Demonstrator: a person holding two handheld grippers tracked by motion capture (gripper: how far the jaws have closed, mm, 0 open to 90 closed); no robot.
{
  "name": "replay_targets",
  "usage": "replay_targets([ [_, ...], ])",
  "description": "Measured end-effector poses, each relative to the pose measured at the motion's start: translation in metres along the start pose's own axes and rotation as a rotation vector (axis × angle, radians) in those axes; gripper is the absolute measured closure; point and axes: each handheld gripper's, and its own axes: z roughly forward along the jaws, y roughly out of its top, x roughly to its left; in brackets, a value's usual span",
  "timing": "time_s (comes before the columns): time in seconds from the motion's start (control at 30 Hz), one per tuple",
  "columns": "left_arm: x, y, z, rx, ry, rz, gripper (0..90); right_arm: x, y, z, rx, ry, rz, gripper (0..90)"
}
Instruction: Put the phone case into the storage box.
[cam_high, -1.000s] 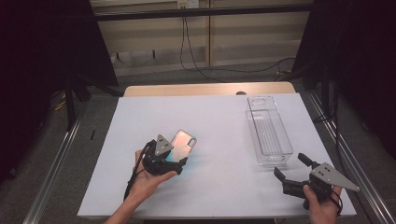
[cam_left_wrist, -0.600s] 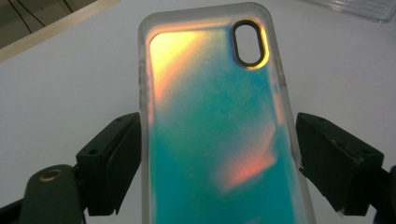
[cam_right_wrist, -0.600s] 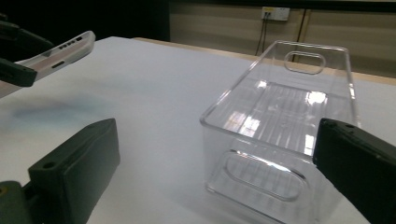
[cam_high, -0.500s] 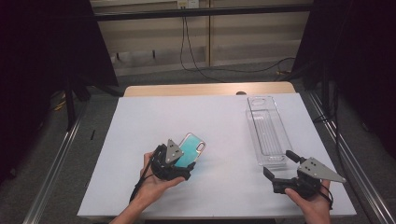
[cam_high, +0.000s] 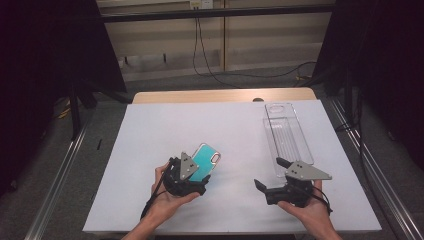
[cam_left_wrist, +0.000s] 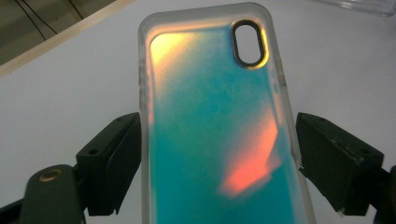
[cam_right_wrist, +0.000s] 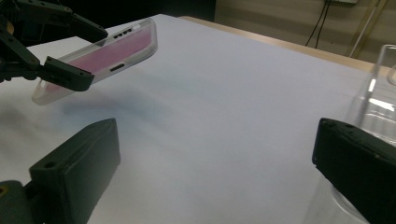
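A clear-edged phone case (cam_high: 208, 158) with a teal, shimmering back is lifted off the white table top (cam_high: 150, 130). My left gripper (cam_high: 199, 176) is shut on it, one black jaw against each long side. In the left gripper view the case (cam_left_wrist: 215, 130) runs up between the jaws, camera cut-out at the far end. My right gripper (cam_high: 268, 172) is held in a hand near the front right, jaws open and empty, pointing left. Its own view has my left gripper (cam_right_wrist: 81, 51) and the tilted case (cam_right_wrist: 112, 46) at the upper left.
A long clear plastic tray (cam_high: 270, 135) lies on the right side of the table, just behind my right gripper; its wall (cam_right_wrist: 378, 93) is near the right jaw. A wooden edge (cam_high: 225, 96) runs along the back of the table.
My right gripper has moved left, away from the table's right edge. My left gripper has shifted a little right with the case, which has tilted and now shows teal.
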Motion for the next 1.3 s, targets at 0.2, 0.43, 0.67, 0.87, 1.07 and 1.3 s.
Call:
replay_targets([
  [0.2,-0.006,-0.001,-0.001,-0.005,0.003,0.009,16.9,0.008,0.010,0.016,-0.003,0.032,0.001,1.8],
  [0.43,-0.010,0.001,0.000,-0.007,0.028,0.034,16.9,0.008,0.016,0.029,-0.007,0.036,0.037,5.4],
  [0.67,-0.017,0.002,0.002,-0.019,0.054,0.070,16.9,0.009,0.017,0.037,0.013,0.051,0.055,7.6],
  [0.87,-0.020,0.008,0.007,-0.071,0.091,0.064,16.9,0.013,0.023,0.043,0.053,0.067,0.088,8.9],
  [1.07,-0.025,0.011,0.008,-0.088,0.095,0.076,16.9,0.015,0.029,0.047,0.047,0.055,0.114,8.9],
  [1.3,-0.028,0.010,0.008,-0.094,0.101,0.084,16.9,0.017,0.036,0.050,0.061,0.064,0.138,8.8],
])
